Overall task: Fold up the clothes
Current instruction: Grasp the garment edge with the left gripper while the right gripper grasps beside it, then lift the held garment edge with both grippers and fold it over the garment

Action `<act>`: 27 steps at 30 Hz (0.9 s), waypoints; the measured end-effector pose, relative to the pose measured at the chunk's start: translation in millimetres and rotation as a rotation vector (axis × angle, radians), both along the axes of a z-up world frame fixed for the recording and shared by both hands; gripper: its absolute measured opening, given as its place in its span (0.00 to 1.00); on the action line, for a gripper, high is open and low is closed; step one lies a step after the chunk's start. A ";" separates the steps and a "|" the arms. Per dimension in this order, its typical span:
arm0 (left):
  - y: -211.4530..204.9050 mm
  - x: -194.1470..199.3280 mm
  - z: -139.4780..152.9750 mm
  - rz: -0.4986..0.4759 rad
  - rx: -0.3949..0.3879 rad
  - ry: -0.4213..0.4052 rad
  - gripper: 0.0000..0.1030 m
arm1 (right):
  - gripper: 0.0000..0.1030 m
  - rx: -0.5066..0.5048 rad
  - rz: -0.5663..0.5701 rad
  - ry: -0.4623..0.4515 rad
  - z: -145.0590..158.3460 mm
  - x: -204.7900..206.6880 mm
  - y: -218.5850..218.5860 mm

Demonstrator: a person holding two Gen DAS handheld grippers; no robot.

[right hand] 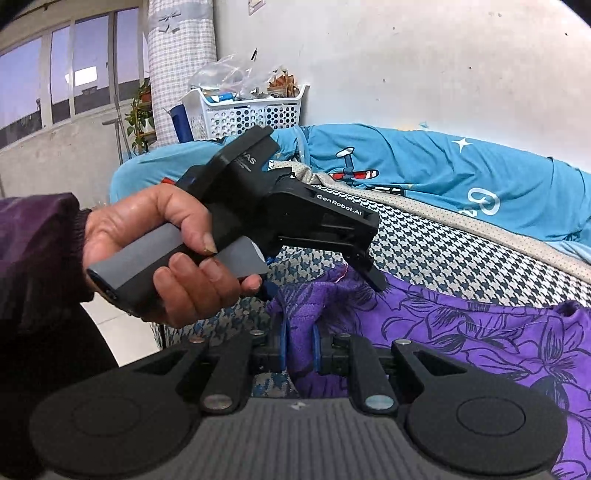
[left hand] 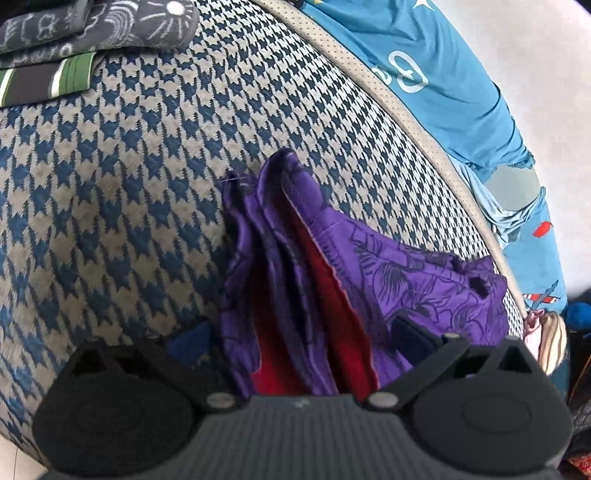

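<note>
A purple floral garment [left hand: 406, 273] with a red lining lies bunched on a blue-and-beige houndstooth cushion [left hand: 129, 177]. In the left wrist view my left gripper [left hand: 301, 336] stands open, its fingers spread wide on either side of the bunched folds. The right wrist view shows a hand [right hand: 155, 236] holding that left gripper [right hand: 325, 284] tilted down onto the garment's [right hand: 480, 332] edge. My right gripper [right hand: 299, 345] is shut on a fold of the purple garment, with its blue pads [right hand: 282, 345] pressed on both sides of the cloth.
A folded dark grey printed garment [left hand: 92, 29] rests on a green-striped one [left hand: 48, 81] at the cushion's far left. A blue sheet with planes [right hand: 461, 173] covers the bed behind. A white basket [right hand: 251, 110] stands against the wall.
</note>
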State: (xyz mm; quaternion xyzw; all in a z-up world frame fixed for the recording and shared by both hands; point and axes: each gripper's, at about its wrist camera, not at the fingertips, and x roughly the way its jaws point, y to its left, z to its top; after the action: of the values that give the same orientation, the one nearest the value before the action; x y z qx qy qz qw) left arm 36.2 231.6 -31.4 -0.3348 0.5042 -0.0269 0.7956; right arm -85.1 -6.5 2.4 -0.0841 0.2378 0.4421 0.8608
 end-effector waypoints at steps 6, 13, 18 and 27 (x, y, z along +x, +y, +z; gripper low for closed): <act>0.4 8.0 -3.7 -0.004 -0.016 -0.013 0.63 | 0.13 -0.029 0.000 0.001 -4.7 -2.4 6.3; 1.0 3.3 -6.7 0.025 0.024 0.007 0.27 | 0.14 -0.130 0.039 0.005 -25.4 -9.3 24.7; 5.1 -1.9 -7.5 0.039 0.009 0.018 0.26 | 0.22 -0.205 0.088 -0.013 -40.2 -17.8 35.2; 2.6 -4.7 -5.3 0.035 0.009 0.018 0.26 | 0.38 -0.319 0.104 -0.147 -59.1 -37.9 47.7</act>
State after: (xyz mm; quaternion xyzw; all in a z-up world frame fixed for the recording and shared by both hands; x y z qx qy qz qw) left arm 31.6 234.3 -36.7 -0.3400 0.5057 -0.0074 0.7929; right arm -123.0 41.2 -56.7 -0.2638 0.2365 0.4352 0.8277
